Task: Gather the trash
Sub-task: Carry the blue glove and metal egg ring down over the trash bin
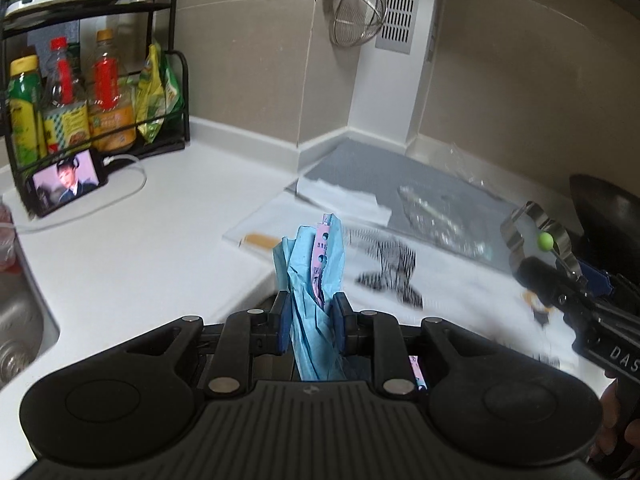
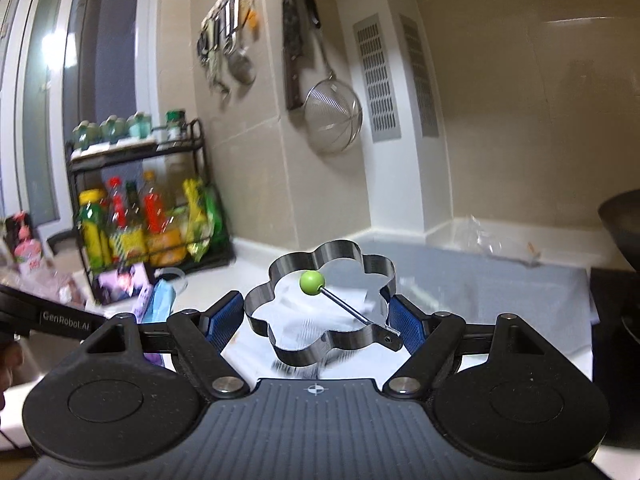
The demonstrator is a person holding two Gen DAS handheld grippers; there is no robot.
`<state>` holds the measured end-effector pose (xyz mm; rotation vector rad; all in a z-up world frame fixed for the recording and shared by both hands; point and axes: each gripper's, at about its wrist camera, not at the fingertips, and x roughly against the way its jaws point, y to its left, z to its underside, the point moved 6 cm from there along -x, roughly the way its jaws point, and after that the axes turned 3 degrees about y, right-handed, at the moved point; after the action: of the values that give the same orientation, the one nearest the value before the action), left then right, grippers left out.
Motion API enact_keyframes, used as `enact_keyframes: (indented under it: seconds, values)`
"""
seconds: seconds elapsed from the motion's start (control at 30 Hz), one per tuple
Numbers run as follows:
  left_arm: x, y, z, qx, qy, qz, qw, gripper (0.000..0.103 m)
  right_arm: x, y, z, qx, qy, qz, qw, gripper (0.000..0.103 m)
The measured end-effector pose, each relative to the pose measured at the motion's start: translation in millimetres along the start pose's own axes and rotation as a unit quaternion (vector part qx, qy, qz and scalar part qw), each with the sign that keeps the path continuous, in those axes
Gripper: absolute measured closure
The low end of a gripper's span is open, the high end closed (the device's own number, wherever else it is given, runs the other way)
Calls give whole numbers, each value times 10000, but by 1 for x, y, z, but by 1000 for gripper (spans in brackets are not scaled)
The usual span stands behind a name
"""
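Both my wrist views looked forward, slightly downward, close over the white countertop; both shared the condiment rack and hanging strainer.

Beige tiled walls, white countertop, black condiment rack in corner, grey wall vent.

Bottle rack left on counter (phone before it); strainer on wall.

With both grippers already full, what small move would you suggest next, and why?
Probably carry both loads to a bin, which no view shows. The left gripper is shut on crumpled blue paper and the right gripper on a flower-shaped metal ring, so neither can pick more.
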<state>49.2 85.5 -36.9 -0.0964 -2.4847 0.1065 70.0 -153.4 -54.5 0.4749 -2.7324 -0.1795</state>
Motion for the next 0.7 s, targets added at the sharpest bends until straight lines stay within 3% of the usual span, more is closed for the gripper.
enact_keyframes:
  seconds: [0.3, 0.7]
  values:
    - [21, 7, 51, -130, 191, -87, 9997, 79, 37, 15, 50, 131, 544, 23, 9984, 22]
    - [13, 18, 103, -133, 642, -178, 9977, 79, 44, 26, 100, 140, 1268, -44, 9918, 22]
